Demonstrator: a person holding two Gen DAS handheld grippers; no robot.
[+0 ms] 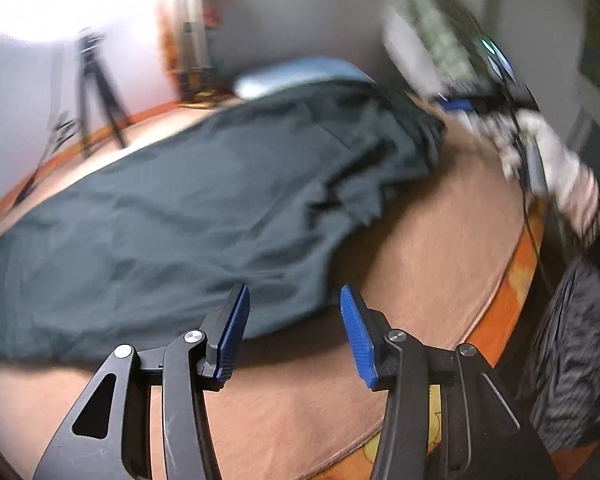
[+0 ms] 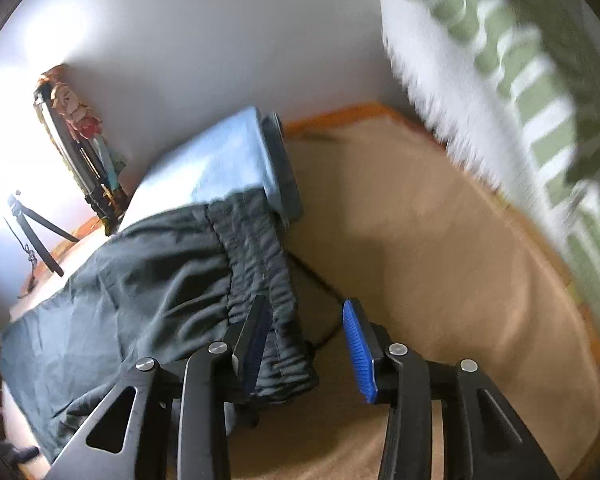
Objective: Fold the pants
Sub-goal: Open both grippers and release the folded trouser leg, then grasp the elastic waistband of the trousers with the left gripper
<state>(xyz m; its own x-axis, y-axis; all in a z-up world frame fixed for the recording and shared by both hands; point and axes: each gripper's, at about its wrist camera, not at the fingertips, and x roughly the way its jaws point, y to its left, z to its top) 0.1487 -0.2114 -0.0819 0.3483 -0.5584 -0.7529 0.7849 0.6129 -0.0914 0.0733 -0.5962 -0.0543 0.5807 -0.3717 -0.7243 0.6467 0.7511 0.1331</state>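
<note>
Lying spread across the tan bed cover (image 1: 440, 240), the dark green pants (image 1: 172, 216) reach from one side of the bed toward the wall, their gathered waistband (image 2: 260, 264) at the end nearest the right gripper (image 2: 306, 344). In the left wrist view the left gripper (image 1: 294, 332) stands with its jaws partly apart, blue pads (image 1: 356, 340) facing each other over the near hem of the pants and bare cover; nothing sits between them and neither pad presses on the cloth. The right gripper's jaws are also partly apart. Its left finger (image 2: 256, 344) lies against or just over the corner of the waistband, while the other pad stands apart over the cover, so the fabric is not pinched. A thin dark cord (image 2: 320, 280) trails from the waistband onto the cover between the fingers. A folded light blue cloth (image 2: 220, 156) lies at the far edge of the bed, touching the waistband. A green-and-white blanket (image 2: 520, 80) sits, blurred, at the bed's corner. A tripod (image 1: 96, 92) stands beyond the bed's far edge.
</note>
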